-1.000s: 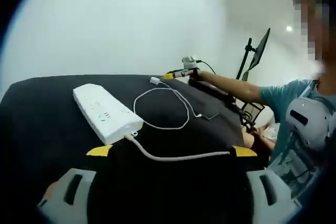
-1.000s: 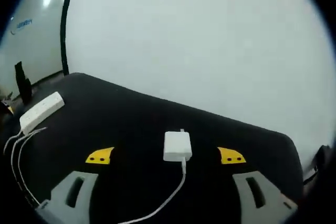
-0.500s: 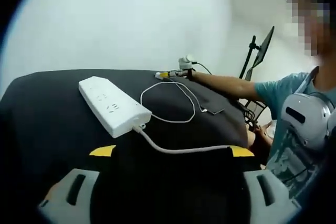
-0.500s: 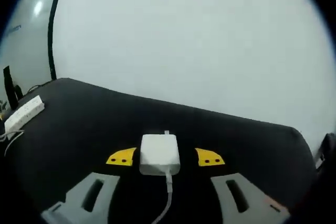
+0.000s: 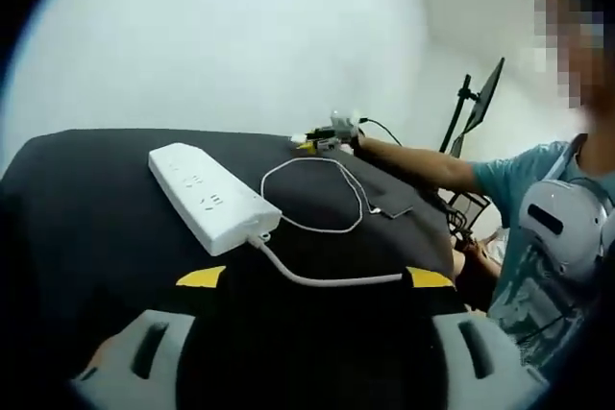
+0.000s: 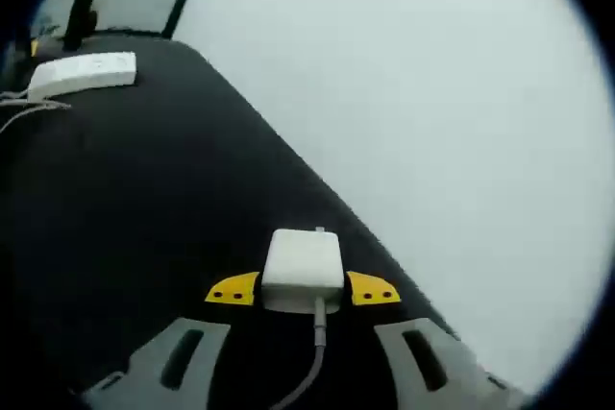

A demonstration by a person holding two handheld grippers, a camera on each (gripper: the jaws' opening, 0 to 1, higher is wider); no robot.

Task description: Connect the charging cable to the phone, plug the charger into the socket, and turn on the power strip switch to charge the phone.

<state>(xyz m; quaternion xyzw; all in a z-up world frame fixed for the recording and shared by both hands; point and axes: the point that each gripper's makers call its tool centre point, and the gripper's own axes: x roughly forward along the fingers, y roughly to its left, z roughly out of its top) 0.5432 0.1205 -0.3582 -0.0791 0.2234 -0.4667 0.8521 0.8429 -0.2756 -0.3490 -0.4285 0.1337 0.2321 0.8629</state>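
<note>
Carrying the charger to the socket is the step I judge to be in hand. Largest first: the black surface (image 5: pixel 86 199) bears the white power strip (image 5: pixel 211 201) toward its left side in the left gripper view, its thick cord running off the near end. A thin charging cable (image 5: pixel 327 194) loops just beside it, toward the far edge. My right gripper (image 6: pixel 302 291) has its fingers clamped on the white charger (image 6: pixel 303 266), near the surface's edge, well apart from the strip. My left gripper (image 5: pixel 312 278) hovers with fingers apart, empty. Next I must line the charger's prongs up with a socket. I see no containers, and cannot make out the phone.
</note>
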